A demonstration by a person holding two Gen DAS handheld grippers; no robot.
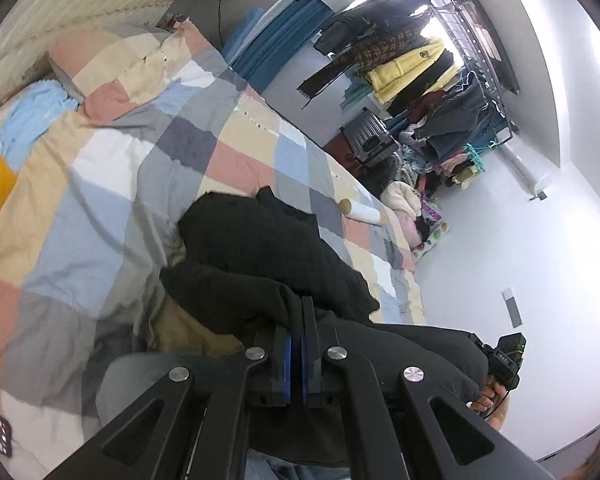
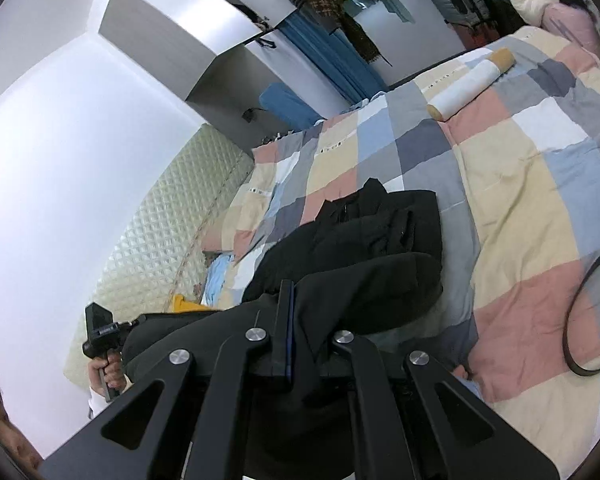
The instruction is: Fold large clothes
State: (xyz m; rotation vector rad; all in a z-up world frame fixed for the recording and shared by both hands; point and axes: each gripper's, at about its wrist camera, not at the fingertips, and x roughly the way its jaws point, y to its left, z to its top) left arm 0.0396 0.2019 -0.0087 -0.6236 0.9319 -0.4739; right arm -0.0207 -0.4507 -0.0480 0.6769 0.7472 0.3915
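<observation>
Left gripper point(image 1: 298, 312): jaws closed, pinching an edge of the black garment point(image 1: 268, 256).
Right gripper point(image 2: 290, 300): jaws closed, clamped on another edge of the same black garment point(image 2: 364, 248).
Black garment: bunched, hanging from both grippers, its far end lying on the bed.
Bed: patchwork checked quilt point(image 1: 140, 132) beneath.
Beside it: white roll point(image 2: 466, 88) on the quilt.
Beyond: clothes rack point(image 1: 428, 60).

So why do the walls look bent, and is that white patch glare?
Left wrist view: the fisheye lens bows the white wall and darkens the corners, and bright light behind the clothes rack washes out to white. Right wrist view: the same curving, an evenly lit checked quilt, and a black garment too dark to show much detail.
</observation>
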